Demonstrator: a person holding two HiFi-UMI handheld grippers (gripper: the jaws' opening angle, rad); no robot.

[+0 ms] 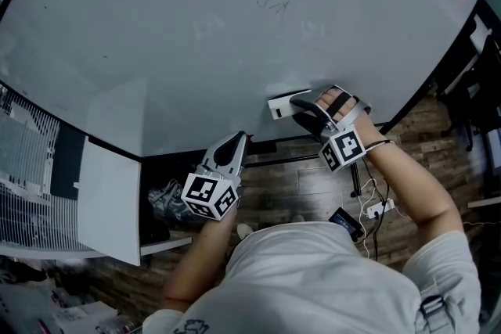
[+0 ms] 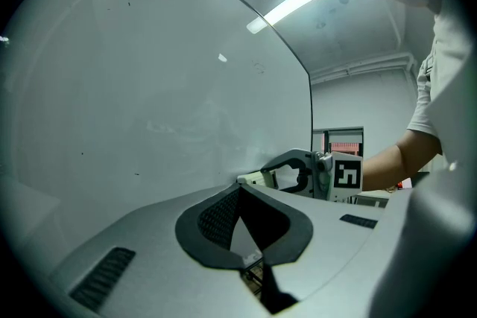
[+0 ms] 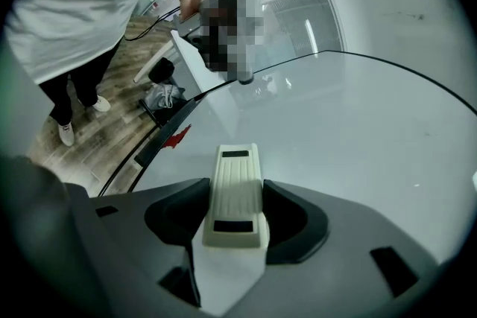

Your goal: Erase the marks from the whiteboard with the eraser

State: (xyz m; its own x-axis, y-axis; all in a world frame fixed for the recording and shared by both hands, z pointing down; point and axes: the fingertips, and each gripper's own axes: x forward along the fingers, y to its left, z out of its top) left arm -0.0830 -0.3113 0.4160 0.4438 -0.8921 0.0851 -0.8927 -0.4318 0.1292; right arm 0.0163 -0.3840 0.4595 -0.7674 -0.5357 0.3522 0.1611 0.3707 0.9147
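The whiteboard (image 1: 196, 35) fills the head view, with a thin scribbled mark (image 1: 275, 1) near its upper middle and a fainter smudge (image 1: 313, 29) beside it. My right gripper (image 1: 297, 104) is shut on a white ribbed eraser (image 1: 280, 105), which lies flat against the board's lower part. The right gripper view shows the eraser (image 3: 237, 175) clamped between the jaws of my right gripper (image 3: 237, 191) over the glossy board (image 3: 358, 123). My left gripper (image 1: 238, 138) (image 2: 240, 187) is shut on nothing, at the board's lower edge. It sees the right gripper (image 2: 298, 169) and the eraser (image 2: 252, 179).
A dark frame (image 1: 258, 149) runs under the board's lower edge. Below lie wooden floor (image 1: 313, 184), cables with a power strip (image 1: 377, 207) and a white panel (image 1: 109, 199) at the left. A wire rack (image 1: 23, 152) stands far left.
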